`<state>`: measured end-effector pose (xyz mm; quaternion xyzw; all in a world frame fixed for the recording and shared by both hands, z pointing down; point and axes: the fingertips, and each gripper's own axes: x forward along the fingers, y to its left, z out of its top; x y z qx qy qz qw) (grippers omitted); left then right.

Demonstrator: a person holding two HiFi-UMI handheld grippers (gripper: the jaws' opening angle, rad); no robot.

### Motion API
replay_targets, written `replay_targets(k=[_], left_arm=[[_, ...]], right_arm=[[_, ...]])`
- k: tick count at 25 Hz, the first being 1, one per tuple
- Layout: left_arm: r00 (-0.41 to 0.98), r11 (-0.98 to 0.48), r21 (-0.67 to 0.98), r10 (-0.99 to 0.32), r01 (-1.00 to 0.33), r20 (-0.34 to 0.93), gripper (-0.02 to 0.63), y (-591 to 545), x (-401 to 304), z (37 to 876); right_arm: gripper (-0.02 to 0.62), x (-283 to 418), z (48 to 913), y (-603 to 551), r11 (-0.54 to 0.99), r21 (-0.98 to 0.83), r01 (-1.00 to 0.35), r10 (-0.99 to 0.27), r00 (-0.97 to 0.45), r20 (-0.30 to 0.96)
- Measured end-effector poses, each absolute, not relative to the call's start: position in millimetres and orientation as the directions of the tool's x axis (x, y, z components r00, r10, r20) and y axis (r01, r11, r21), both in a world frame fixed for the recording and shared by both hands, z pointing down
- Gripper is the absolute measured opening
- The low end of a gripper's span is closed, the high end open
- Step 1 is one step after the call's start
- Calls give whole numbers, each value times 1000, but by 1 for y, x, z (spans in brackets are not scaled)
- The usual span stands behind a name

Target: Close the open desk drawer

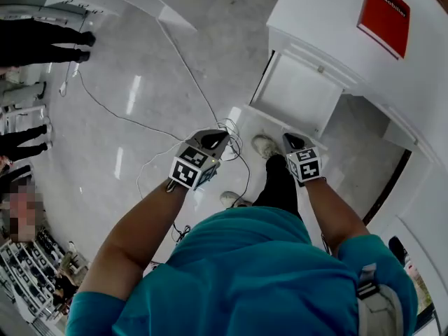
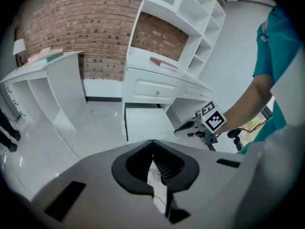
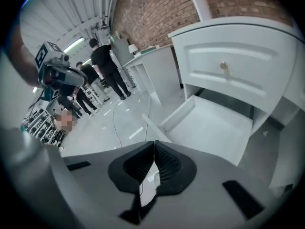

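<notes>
Head view — left gripper [image 1: 215,140], right gripper [image 1: 292,142] closed

— How many grippers?
— Two: the left gripper [image 1: 218,138] and the right gripper [image 1: 291,141].
— Drawers?
— One open drawer [image 1: 297,93]. Directly above it is one closed drawer [image 3: 228,63] with one knob [image 3: 223,67].
— What else?
— One red book [image 1: 383,16] at far right. Two shoes: a far shoe [image 1: 264,145] and a near shoe [image 1: 231,199].

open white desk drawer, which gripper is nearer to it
Right. The right gripper hangs just short of the front edge of the open white desk drawer; the left gripper is farther off to the left, over the grey floor.
</notes>
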<state>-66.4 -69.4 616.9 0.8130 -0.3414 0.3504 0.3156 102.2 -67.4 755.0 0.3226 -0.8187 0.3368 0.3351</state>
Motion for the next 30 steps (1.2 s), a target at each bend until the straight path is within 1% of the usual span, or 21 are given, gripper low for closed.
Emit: replay_targets(k=[3,7,12,16,19,30], left_arm=[[528,-590,294,-273,-752,804,15,-69,-55,638],[530,-602,311,-226,-736,817,15,-71,-43,659],[541,-615,337,-176,-713,822,15,-69,-28,675],[539,-618,345,-155,-707,828,15,-70,-25,686],[540,-615,354,-142,-705,829,15,-71,-22,692],[546,-604,372,-127,-705,828,15,-80,-14,703]], right_arm=[[23,121,783,-54,443,-375,-815,-296,-527,796],[23,147,817,-44,269,-405,-874,-292,-474,831],[23,181,845,-38,79,-382,-921,-275,-388,880],[23,196,865,-37,-51,-354,-934,-264,-329,907],[23,201,872,-39,-92,-343,-935,-264,-309,913],[23,209,881,-49,-135,-321,-937,-270,-277,922]])
